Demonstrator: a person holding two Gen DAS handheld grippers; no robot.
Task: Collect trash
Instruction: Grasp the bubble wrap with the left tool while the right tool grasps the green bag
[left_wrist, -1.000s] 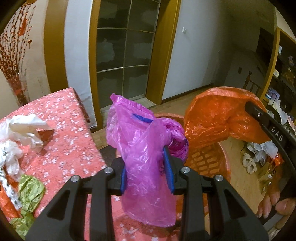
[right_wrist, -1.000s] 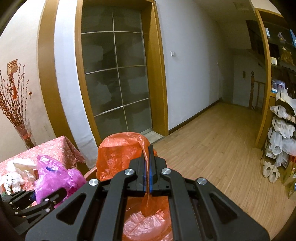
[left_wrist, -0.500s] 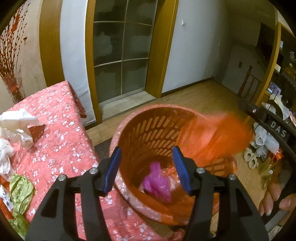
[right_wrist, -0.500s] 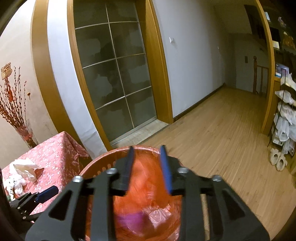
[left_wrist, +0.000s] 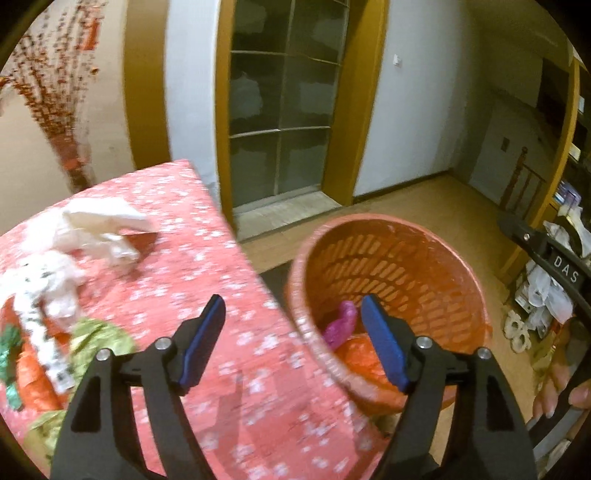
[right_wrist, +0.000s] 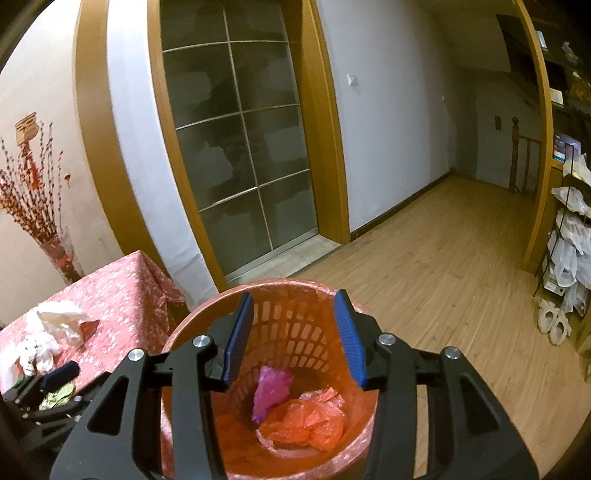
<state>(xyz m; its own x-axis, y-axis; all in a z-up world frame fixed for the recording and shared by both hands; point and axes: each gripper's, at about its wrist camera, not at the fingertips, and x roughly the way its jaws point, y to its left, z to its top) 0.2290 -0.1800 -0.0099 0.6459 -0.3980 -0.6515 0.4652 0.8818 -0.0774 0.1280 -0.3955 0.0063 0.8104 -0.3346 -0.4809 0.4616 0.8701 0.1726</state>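
Pink bag (right_wrist: 271, 387) and orange bag (right_wrist: 306, 424) now in basket (right_wrist: 295, 291); we've got both tongs, left tongs (left_wrist: 293, 339) and right tongs (right_wrist: 293, 332), just opened and empty; white wrappers (left_wrist: 92, 229) and green wrapper (left_wrist: 99, 336) left on counter (left_wrist: 192, 266).

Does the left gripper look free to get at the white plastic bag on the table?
Probably yes: the left gripper is open and empty over the table, and nothing stands between it and the white plastic bag.

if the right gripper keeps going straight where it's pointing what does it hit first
Probably the inside of the orange basket: the open right gripper aims into its mouth, towards the pink bag inside. Depth is unclear.
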